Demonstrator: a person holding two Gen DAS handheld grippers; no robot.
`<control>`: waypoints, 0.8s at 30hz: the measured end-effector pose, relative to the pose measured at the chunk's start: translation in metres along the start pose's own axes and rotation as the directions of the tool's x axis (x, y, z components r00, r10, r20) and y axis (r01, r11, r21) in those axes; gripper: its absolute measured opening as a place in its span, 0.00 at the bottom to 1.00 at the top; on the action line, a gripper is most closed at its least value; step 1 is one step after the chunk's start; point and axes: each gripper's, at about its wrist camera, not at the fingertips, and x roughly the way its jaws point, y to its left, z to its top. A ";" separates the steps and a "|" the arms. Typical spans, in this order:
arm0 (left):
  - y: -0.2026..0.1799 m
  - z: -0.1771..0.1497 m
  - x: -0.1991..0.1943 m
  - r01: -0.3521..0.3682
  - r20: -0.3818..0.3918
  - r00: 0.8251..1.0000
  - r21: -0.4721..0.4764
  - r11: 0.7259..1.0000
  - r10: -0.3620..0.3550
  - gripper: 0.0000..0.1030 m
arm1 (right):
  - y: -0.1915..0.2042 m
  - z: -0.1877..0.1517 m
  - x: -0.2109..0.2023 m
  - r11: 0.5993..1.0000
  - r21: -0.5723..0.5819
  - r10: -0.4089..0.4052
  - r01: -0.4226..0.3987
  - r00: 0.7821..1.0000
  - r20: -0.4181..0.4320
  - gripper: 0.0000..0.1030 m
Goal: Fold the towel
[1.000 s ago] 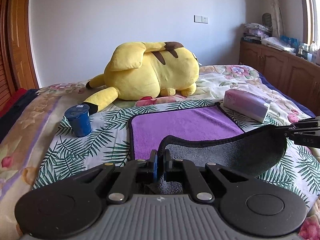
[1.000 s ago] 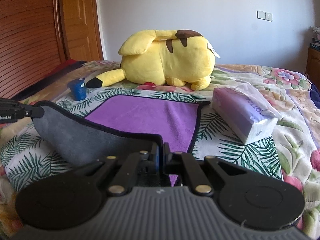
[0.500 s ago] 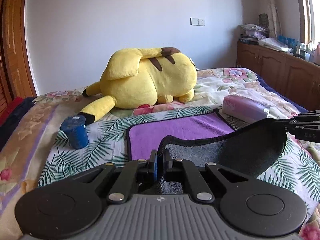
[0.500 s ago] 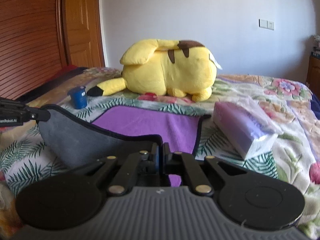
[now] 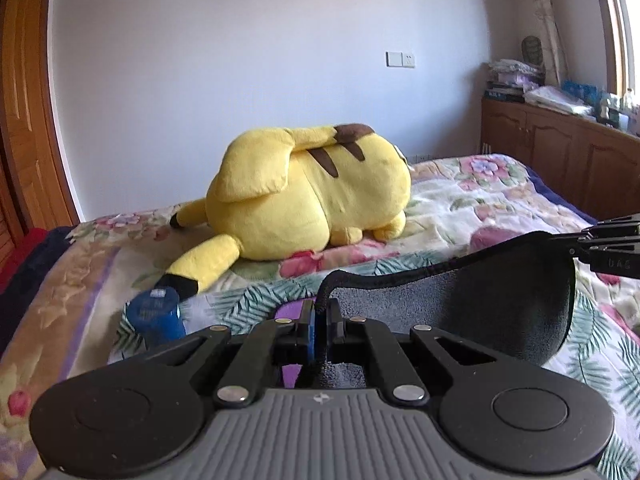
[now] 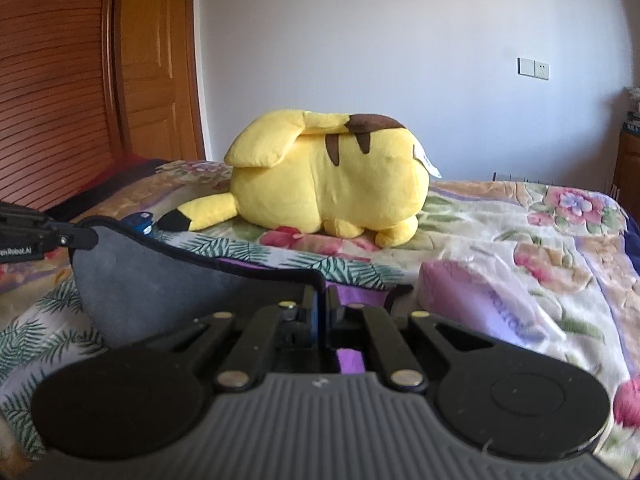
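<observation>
Left gripper (image 5: 320,312): jaws closed on the black-bound edge of the towel (image 5: 460,304) at one near corner. Right gripper (image 6: 322,304): jaws closed on the same bound edge at the other near corner. Each gripper also shows at the margin of the other's view, pinching its corner.

Towel: grey underside faces the cameras; purple top face shows only as a small patch behind and under the jaws in both views. The held edge is raised off the bed (image 5: 460,200) and hangs between the two grippers in a shallow sag, the grey cloth curving down beneath it toward the quilt. The far part of the towel lies flat on the palm-leaf part of the quilt; how far it extends cannot be told, as the raised fold hides it.

Other items on the bed:
- Yellow plush toy (image 5: 312,196), lying on its side beyond the towel, tail pointing toward the left of the views.
- Blue cup (image 5: 154,316), upright, near the tail tip, left of the towel.
- Lilac tissue pack (image 6: 480,304), right of the towel, apart from it.

Room: white wall behind with a switch plate (image 5: 400,59); wooden door (image 6: 156,60) at left; wooden cabinet (image 5: 560,160) at right with clutter on top.
</observation>
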 end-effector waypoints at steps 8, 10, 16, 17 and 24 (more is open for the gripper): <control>0.006 0.017 0.029 -0.032 0.021 0.999 0.010 0.999 0.031 0.05 | -0.006 0.022 0.025 0.998 -0.062 -0.026 0.027 0.999 0.021 0.04; 0.008 0.020 0.034 -0.038 0.031 0.999 0.009 0.999 0.038 0.05 | -0.008 0.025 0.031 0.997 -0.069 -0.030 0.031 0.999 0.021 0.04; 0.013 0.026 0.053 -0.064 0.048 0.997 0.009 0.998 0.064 0.05 | -0.012 0.030 0.045 0.994 -0.096 -0.051 0.054 0.998 0.034 0.04; 0.014 0.026 0.057 -0.068 0.049 0.996 0.004 0.998 0.068 0.05 | -0.014 0.030 0.048 0.994 -0.094 -0.058 0.062 0.998 0.037 0.04; 0.022 0.020 0.083 -0.101 0.042 0.994 -0.018 0.995 0.101 0.05 | -0.023 0.030 0.073 0.993 -0.072 -0.090 0.093 0.995 0.044 0.04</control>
